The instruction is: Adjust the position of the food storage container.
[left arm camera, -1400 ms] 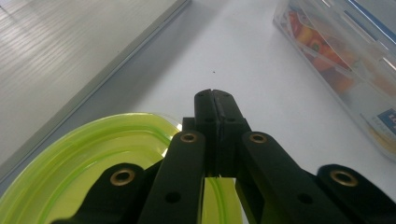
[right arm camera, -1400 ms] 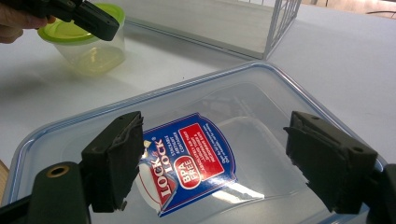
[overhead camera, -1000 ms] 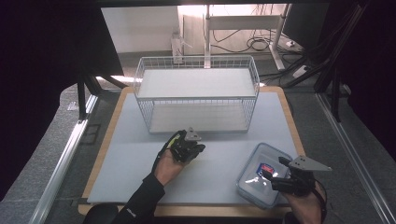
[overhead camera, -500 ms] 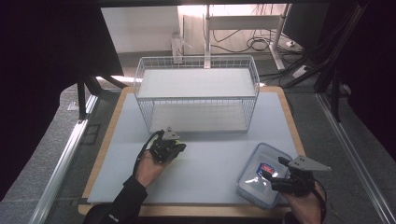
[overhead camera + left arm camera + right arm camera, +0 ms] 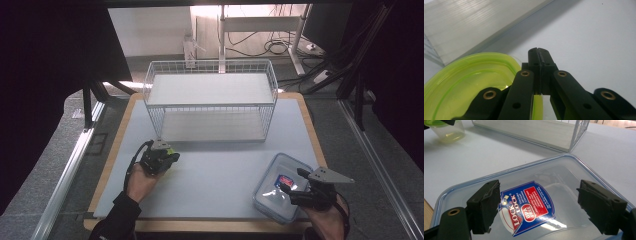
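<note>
My left gripper [image 5: 167, 157] is at the left of the white mat, in front of the wire basket. Its jaws [image 5: 539, 53] are shut, with the rim of a yellow-green lid [image 5: 469, 82] pinched low between them. In the right gripper view that lid tops a small clear cup [image 5: 447, 131] at the far left. My right gripper [image 5: 292, 192] hovers over a clear rectangular box [image 5: 272, 200] at the front right. Its jaws [image 5: 539, 205] stand wide open above the box lid [image 5: 564, 175], either side of the blue and red label [image 5: 529, 206], touching nothing.
A white wire basket [image 5: 210, 90] with a pale shelf board stands at the back middle of the mat [image 5: 220, 165]; its corner [image 5: 574, 137] is near the clear box. A wooden edge [image 5: 115, 150] frames the mat. Cables and stand legs lie beyond the table.
My left hand has moved left across the mat in front of the basket, carrying the green-lidded cup. The right hand and clear box have stayed put.
</note>
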Motion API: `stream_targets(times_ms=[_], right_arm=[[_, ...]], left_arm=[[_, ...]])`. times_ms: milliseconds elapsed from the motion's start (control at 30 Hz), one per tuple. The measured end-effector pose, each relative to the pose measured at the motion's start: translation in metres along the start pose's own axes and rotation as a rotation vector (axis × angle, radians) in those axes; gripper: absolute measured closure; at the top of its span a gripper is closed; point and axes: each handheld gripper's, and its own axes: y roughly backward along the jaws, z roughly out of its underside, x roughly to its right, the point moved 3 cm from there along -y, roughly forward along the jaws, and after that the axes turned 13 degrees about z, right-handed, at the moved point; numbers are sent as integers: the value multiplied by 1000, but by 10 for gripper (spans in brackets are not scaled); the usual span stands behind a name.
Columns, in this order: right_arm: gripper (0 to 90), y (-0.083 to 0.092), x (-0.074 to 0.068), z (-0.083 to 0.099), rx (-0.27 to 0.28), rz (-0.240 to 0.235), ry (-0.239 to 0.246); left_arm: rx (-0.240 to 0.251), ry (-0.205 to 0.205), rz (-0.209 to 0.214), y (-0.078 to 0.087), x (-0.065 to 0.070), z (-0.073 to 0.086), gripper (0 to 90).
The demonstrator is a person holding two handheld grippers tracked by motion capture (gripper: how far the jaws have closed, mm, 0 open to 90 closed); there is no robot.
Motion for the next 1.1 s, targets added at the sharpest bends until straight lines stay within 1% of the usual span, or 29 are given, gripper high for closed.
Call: stream_targets(times_ms=[33,67,100,133,167,200,233,300,333,367,400,467,600,667,767,800,867,933,967,1033,1100], right_arm=[[220,0,0,0,-1,-5,-14],[262,1,1,0,-8,-17,-26],[295,1,2,-1,-16,-23,-38],[295,1,2,-1,-16,-23,-38],[415,5,5,-1,-36,-30,-54],[472,7,7,-1,-39,-24,-55],[550,10,8,-2,-44,-23,-54],[677,18,11,-2,-45,-20,-51],[730,21,12,-2,-48,-27,-47],[772,25,13,0,-52,-28,-36],[827,30,13,3,-61,-22,-19],[890,37,13,10,-68,-19,3],[899,48,14,23,-78,-4,27],[900,52,14,29,-88,-13,26],[900,53,11,38,-108,-43,33],[900,54,10,40,-105,-37,36],[900,55,9,42,-108,-46,25],[900,55,8,42,-105,-46,27],[900,53,5,42,-105,-75,22],[900,49,-1,41,-108,-108,23],[900,45,-9,39,-109,-124,35]], left_arm=[[34,-19,13,1,4,1,896],[63,-29,27,2,9,1,885],[80,-38,30,3,14,0,871],[80,-38,30,3,14,0,863],[117,-49,51,5,24,-1,855],[129,-52,64,6,29,-1,848],[129,-52,64,6,29,-1,837],[141,-58,100,6,43,2,816],[140,-57,112,6,46,4,806],[140,-57,112,6,46,4,798],[134,-60,123,5,50,7,792],[124,-63,140,4,55,13,782],[112,-52,139,3,57,20,767],[110,-43,139,4,57,23,764],[109,-30,138,4,56,26,757],[109,-29,136,5,56,27,756],[109,-31,134,5,57,27,754],[108,-31,134,5,58,28,752],[105,-34,133,5,59,28,751],[100,-38,132,4,60,28,749],[97,-41,133,4,60,28,748]])
